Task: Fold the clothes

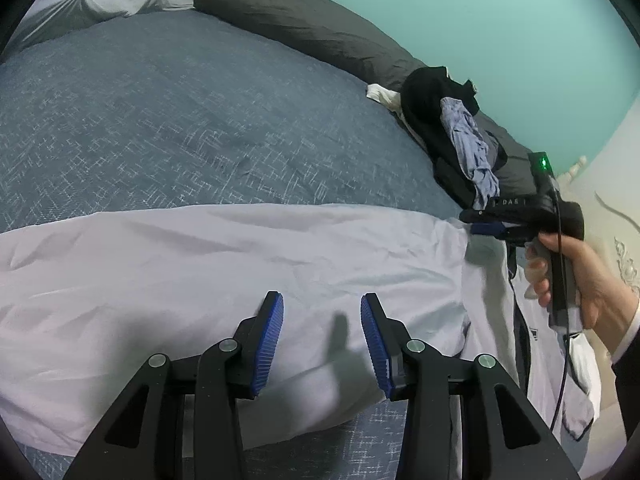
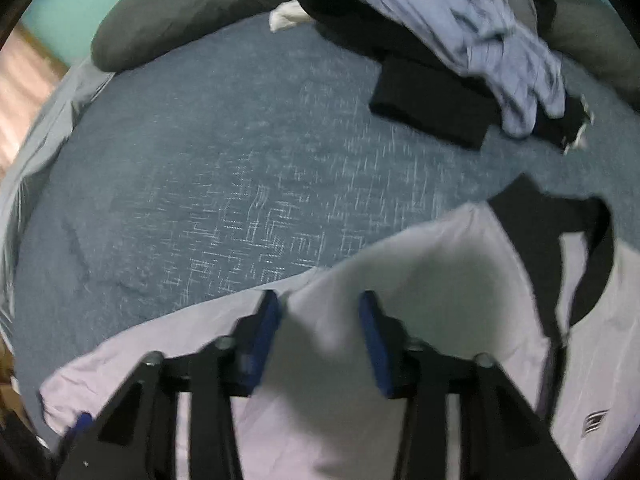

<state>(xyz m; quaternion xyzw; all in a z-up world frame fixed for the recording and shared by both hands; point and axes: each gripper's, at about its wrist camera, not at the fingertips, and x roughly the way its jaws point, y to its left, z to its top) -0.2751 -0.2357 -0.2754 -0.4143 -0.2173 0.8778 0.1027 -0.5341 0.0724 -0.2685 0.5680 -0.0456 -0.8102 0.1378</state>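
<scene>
A: Where's the garment?
B: Pale lilac jacket (image 1: 240, 280) spread flat across the near part of the bed (image 1: 160, 120), on the blue-grey patterned cover. Dark collar and zip line sit at its right end, small logo on the chest there.
A: Left claw (image 1: 322, 340)?
B: Released, blue pads apart, over the jacket's fabric, nothing between them.
A: Right claw (image 2: 320, 344)?
B: Right wrist view is blurred; pads stand apart over the jacket near its upper edge, no cloth pinched that I can see. From the left wrist view it's at the jacket's right end, held by a hand (image 1: 580, 280) with a dark sleeve, cable hanging down.
A: Anything around?
B: Pile of clothes (image 1: 448, 128) at the bed's far right: black items, a crumpled blue striped shirt (image 1: 472, 148) on top, a white piece beside. Long dark pillow (image 1: 300, 20) along the teal wall (image 1: 480, 20). Grey sheet at far left.
A: Blocking?
B: Pile is well apart from the jacket's middle, near its collar end. No containers visible.
</scene>
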